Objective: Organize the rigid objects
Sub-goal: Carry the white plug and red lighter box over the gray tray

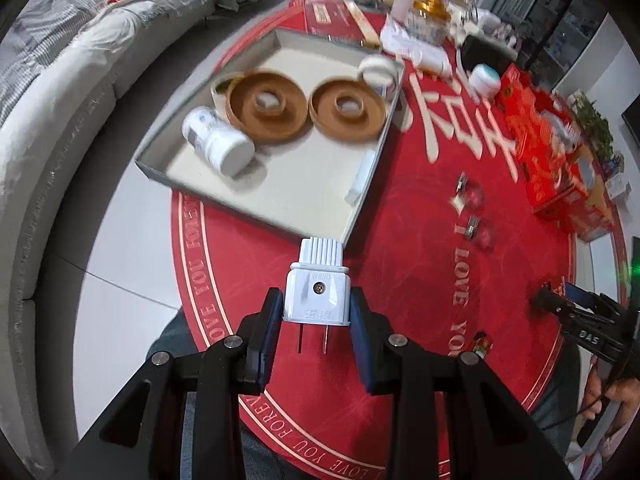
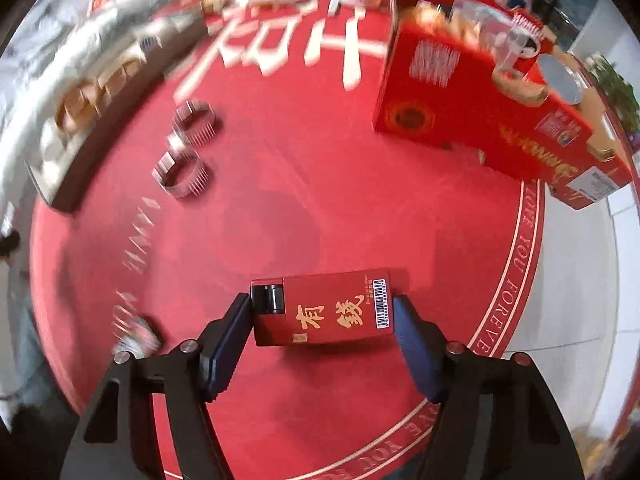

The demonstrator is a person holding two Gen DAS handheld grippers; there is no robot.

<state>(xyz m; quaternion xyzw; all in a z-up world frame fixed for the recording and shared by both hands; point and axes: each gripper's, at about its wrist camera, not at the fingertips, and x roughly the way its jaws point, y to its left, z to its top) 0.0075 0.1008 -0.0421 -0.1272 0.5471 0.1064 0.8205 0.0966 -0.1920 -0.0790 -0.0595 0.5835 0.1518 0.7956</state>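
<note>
My left gripper (image 1: 317,298) is shut on a white two-pin plug (image 1: 316,276), held above the red round table mat (image 1: 400,272) just in front of the near corner of a grey tray (image 1: 280,200). The tray holds two brown ring-shaped discs (image 1: 266,106), a white bottle (image 1: 218,140) on its side, a tape roll and a white jar (image 1: 378,70). My right gripper (image 2: 321,300) grips a small red box with gold characters (image 2: 324,312) by its two short ends, with both pads touching it. That gripper also shows at the right edge of the left wrist view.
Two toothed metal rings (image 2: 188,152) lie on the mat between the tray and a large open red carton (image 2: 460,112) filled with items. Bottles, jars and boxes crowd the table's far side. A grey sofa (image 1: 60,120) stands to the left, and the floor is white tile.
</note>
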